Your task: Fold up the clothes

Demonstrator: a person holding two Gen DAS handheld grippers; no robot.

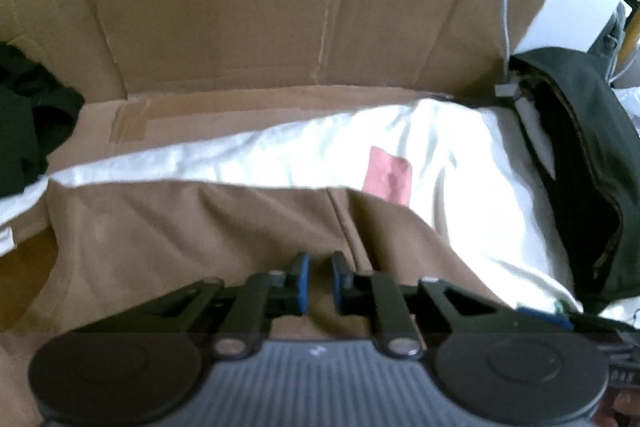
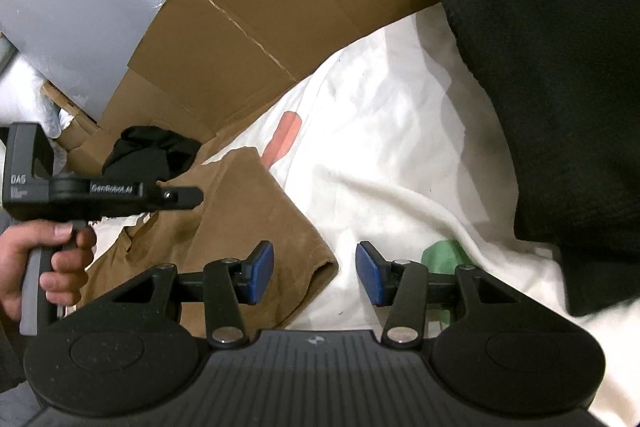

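Brown garment [image 1: 192, 235]: matt, soft cloth. White sheet [image 2: 380, 155]: smooth cloth. Cardboard [image 1: 224, 7]: matt, creased. Claw pads [image 2: 264, 271]: blue, ribbed.

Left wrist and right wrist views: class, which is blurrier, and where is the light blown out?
Left wrist view: soft throughout, glare washing out the white cloth behind the brown fabric garment. Right wrist view: sharper, edges bowed by the fisheye, white cloth bright but showing shadowed creases.

one brown garment [image 2: 240, 227], one white [image 2: 380, 155], two black [image 2: 552, 87] [image 2: 148, 151].
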